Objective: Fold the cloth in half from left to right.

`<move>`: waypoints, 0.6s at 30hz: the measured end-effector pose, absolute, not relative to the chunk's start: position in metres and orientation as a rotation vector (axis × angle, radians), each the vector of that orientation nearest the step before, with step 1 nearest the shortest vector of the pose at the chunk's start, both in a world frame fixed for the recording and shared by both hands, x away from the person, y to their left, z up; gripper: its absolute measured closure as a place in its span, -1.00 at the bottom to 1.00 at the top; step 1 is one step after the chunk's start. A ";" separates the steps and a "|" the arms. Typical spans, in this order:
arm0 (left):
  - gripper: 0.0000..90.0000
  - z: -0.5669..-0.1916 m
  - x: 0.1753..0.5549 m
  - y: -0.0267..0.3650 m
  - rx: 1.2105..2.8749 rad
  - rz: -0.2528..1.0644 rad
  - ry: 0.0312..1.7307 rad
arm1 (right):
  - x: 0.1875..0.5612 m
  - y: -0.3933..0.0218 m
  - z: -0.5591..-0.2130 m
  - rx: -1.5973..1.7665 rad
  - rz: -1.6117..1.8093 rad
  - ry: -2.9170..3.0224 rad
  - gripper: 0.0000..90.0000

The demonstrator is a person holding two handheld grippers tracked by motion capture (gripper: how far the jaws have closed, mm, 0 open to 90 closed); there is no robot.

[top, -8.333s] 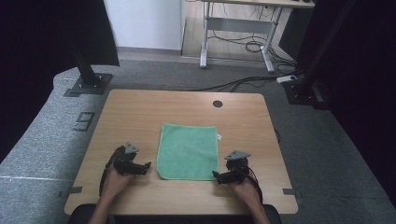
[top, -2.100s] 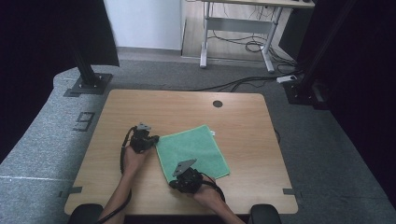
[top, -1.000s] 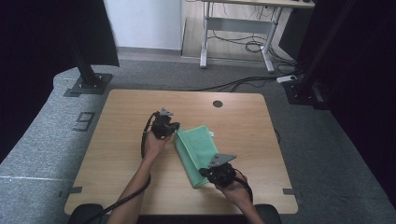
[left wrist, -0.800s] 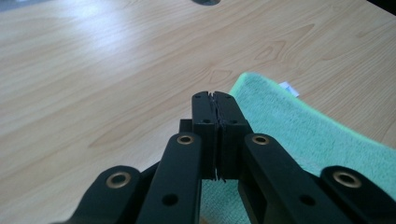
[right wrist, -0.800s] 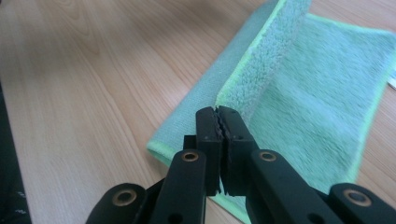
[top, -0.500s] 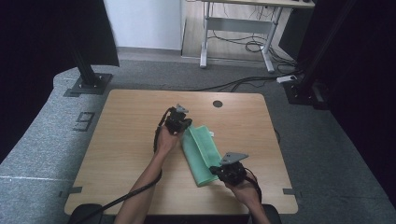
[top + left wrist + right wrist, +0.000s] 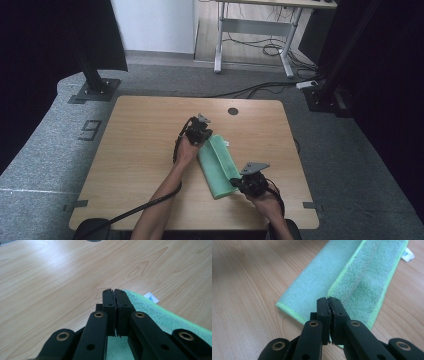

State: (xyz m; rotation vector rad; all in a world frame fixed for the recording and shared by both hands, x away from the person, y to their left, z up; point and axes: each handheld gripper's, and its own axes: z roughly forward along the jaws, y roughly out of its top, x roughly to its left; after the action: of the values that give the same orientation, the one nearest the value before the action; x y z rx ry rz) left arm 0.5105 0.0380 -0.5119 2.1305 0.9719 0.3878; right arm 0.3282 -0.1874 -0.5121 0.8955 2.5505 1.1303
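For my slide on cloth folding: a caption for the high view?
Both grippers, left and right, pinch opposite ends of a folded green cloth on a wooden table.

Both grippers, left gripper [image 7: 201, 131] and right gripper [image 7: 250, 182], are black, with brass-coloured rivets, grey triangular top plates and black trailing cables; forearms are bare.
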 end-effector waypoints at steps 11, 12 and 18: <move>0.52 -0.516 0.514 0.035 2.077 0.398 0.981 | 0.331 -0.192 -0.518 0.926 1.089 2.552 0.90; 0.41 -0.514 0.513 0.035 2.070 0.401 0.980 | 0.332 -0.193 -0.518 0.930 1.090 2.546 0.90; 0.04 -0.500 0.510 0.036 2.074 0.431 0.952 | 0.333 -0.197 -0.518 0.951 1.075 2.535 0.89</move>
State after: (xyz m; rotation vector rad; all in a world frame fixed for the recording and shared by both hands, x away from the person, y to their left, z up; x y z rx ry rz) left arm 0.5095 0.0357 -0.4996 2.0744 0.9521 0.4308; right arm 0.3330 -0.1969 -0.5183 0.9514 2.5352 1.0751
